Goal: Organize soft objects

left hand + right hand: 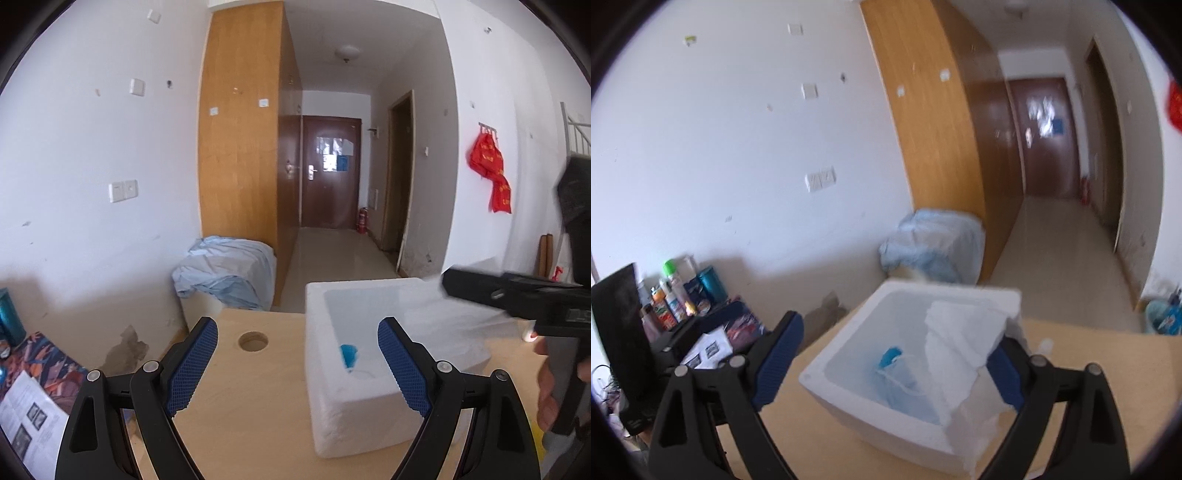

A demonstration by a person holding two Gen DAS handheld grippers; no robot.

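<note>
Bright, even daylight throughout; soft shadow low on the white wall (74,155) behind the desk (236,398). Pale sheen on the corridor floor (332,258). Heavy fisheye bending, with black vignette in all corners. Left wrist view sharp, apart from the smeared right gripper (480,288). Right wrist view motion-blurred overall, most at the wardrobe (923,110) and door (1045,136).
</note>
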